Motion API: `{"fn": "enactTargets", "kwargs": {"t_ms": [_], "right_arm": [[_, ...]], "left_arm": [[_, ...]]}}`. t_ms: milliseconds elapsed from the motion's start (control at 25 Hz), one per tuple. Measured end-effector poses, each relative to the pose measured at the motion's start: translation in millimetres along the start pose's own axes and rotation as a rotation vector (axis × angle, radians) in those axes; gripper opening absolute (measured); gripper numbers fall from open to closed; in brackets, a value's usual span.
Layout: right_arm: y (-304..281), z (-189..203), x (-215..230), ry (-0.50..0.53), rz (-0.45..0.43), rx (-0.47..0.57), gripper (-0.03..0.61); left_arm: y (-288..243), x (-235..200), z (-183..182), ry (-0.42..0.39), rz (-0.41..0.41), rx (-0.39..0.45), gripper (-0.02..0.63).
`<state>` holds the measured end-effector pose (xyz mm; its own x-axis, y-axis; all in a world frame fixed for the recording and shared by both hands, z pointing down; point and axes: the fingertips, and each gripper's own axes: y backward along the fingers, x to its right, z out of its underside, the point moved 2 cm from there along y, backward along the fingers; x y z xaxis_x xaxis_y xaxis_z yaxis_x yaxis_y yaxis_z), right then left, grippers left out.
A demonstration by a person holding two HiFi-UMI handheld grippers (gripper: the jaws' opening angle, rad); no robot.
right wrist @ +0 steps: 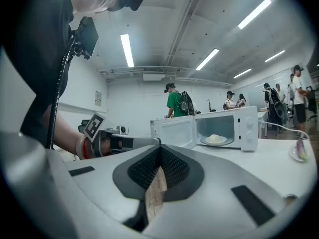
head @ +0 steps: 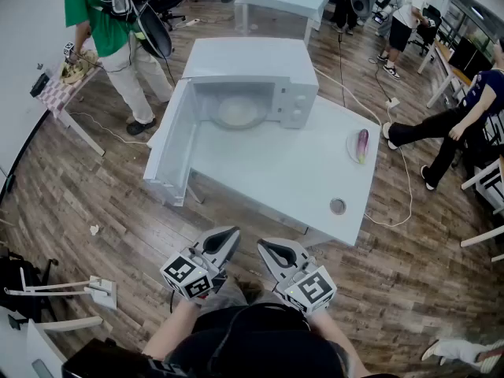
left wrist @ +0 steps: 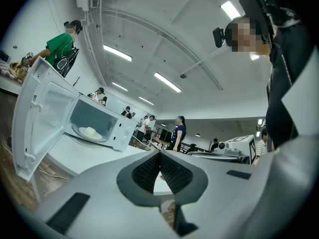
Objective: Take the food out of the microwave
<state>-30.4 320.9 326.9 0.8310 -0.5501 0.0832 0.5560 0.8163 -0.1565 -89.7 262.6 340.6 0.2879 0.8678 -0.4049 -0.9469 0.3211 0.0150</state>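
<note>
Sits inside the microwave (head: 260,85) at the upper middle of the head view, with the door (head: 169,144) swung wide toward the left: the food (head: 236,113), a pale rounded lump on a round plate (head: 219,120) in the cavity. Looks soft and light, perhaps a bun or dough, so probably dents under a hard pinch and is not slippery. Cannot tell whether the plate is a loose dish or the oven's own turntable. If loose, better to grip its near rim and slide it out level. If not, better to close gently on the two sides of the lump, low down.

Other containers on the white bench (head: 283,179): a small dish (head: 352,150) near the right edge, holding one long purple vegetable (head: 362,144), seemingly an eggplant. Also a small round thing (head: 338,206) near the front corner, too small to say whether cup or lid.

Left claw (head: 224,241) and right claw (head: 276,254): both pressed together with nothing between the jaws, low in the frame, in front of the bench and well apart from the microwave.
</note>
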Motion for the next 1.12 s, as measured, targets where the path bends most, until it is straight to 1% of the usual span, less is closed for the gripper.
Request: {"fn": "enactTargets", "kwargs": {"t_ms": [120, 240, 600, 760, 920, 1120], "right_arm": [[4, -2, -1, -0.005, 0.002, 0.004, 0.017], [7, -3, 0, -0.002, 0.008, 0.010, 0.017], [15, 2, 10, -0.011, 0.040, 0.014, 0.017], [12, 7, 23, -0.024, 0.047, 0.008, 0.017], [-4, 7, 46, -0.044, 0.057, 0.017, 0.017], [-31, 4, 74, -0.049, 0.057, 0.011, 0.017]], "left_arm": [[-1, 7, 1, 0.005, -0.008, 0.001, 0.009], [-2, 10, 3, -0.007, -0.014, -0.001, 0.009], [-6, 4, 7, -0.007, -0.041, -0.003, 0.009], [-18, -7, 10, 0.002, -0.064, -0.008, 0.009], [-39, -27, 11, -0.010, -0.062, -0.011, 0.009], [-67, -57, -1, -0.035, -0.060, 0.004, 0.009]]}}
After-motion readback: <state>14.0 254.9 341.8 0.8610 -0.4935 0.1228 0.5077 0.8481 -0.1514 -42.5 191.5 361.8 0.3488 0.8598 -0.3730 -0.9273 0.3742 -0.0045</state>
